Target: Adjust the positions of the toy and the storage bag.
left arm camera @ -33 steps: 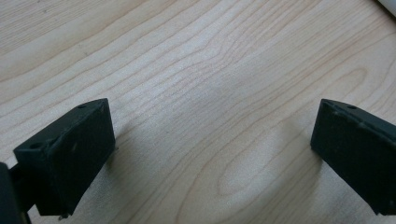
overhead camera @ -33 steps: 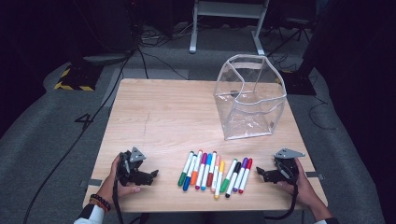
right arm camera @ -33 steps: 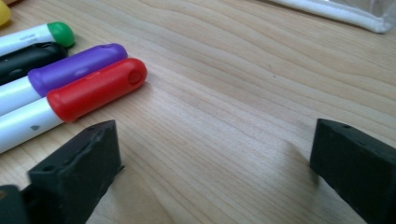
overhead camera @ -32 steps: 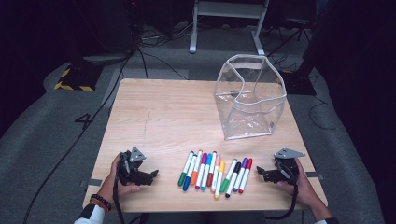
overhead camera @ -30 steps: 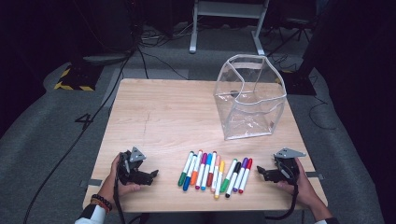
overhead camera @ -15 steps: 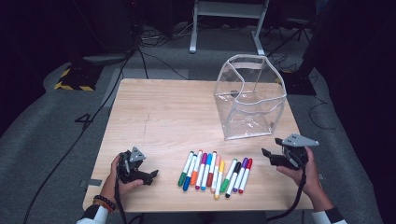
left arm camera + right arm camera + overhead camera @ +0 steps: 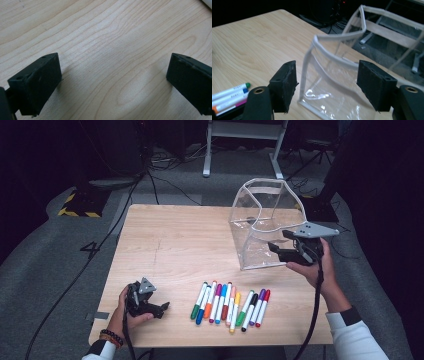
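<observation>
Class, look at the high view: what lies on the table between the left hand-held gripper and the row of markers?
Nothing: in the high view, only bare wooden table lies between the left hand-held gripper and the row of markers.

We see the pale wood-grain desk (image 7: 200,245) evenly lit from overhead in the high view, while the surrounding floor and room fall into deep shadow. Bright streaks of glare run along the clear plastic pouch with white-trimmed edges (image 7: 262,225), and in the right gripper view highlights glint on its lower wall (image 7: 329,97). In the left gripper view we find soft, blurred shadows spreading beside the black jaws, the wood grain sharp between them. All pictures look slightly soft; the far background in the right gripper view is dim and out of focus.
</observation>
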The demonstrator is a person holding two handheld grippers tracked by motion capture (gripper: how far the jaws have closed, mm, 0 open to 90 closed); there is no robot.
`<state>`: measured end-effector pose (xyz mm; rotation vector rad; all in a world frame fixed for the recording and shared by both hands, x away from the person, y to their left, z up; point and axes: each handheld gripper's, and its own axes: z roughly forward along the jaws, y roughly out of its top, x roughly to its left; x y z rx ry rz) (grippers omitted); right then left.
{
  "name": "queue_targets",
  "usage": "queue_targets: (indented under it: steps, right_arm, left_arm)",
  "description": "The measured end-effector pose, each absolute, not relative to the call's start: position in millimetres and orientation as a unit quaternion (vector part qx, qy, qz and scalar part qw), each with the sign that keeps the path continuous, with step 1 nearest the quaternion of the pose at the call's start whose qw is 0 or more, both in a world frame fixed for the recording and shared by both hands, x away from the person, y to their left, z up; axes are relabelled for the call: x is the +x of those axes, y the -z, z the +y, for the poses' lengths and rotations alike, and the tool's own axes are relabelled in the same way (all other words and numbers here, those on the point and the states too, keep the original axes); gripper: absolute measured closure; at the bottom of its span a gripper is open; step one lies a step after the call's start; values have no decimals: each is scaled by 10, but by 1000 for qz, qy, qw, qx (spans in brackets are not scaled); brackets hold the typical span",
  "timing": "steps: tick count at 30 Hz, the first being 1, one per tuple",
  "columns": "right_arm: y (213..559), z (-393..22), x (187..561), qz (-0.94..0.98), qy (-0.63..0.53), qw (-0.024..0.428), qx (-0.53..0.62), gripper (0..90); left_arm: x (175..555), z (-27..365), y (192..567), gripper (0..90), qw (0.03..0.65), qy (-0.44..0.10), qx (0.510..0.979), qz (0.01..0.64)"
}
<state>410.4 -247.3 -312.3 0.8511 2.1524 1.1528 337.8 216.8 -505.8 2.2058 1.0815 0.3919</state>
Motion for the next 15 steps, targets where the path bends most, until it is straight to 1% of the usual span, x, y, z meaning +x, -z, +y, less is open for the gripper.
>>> queue_targets:
  steps: [4, 8, 9, 12, 15]
  right_arm:
    - [3031, -2328, 4204, 803, -430, 267, 316, 325]
    - [3005, -2086, 4408, 813, -420, 239, 325, 323]
    - [3005, -2086, 4408, 813, -420, 239, 325, 323]
    - [3081, -1917, 4604, 817, -403, 225, 346, 323]
    - [3159, -1814, 4724, 821, -381, 226, 359, 323]
  left_arm:
    - [3378, 2168, 5059, 1, 322, -150, 839, 412]
    - [3378, 2168, 5059, 1, 321, -150, 839, 412]
    - [3378, 2168, 5059, 2, 321, -150, 839, 412]
    - [3378, 2167, 5060, 2, 322, -150, 839, 412]
    - [3377, 2167, 5059, 3, 321, -151, 839, 412]
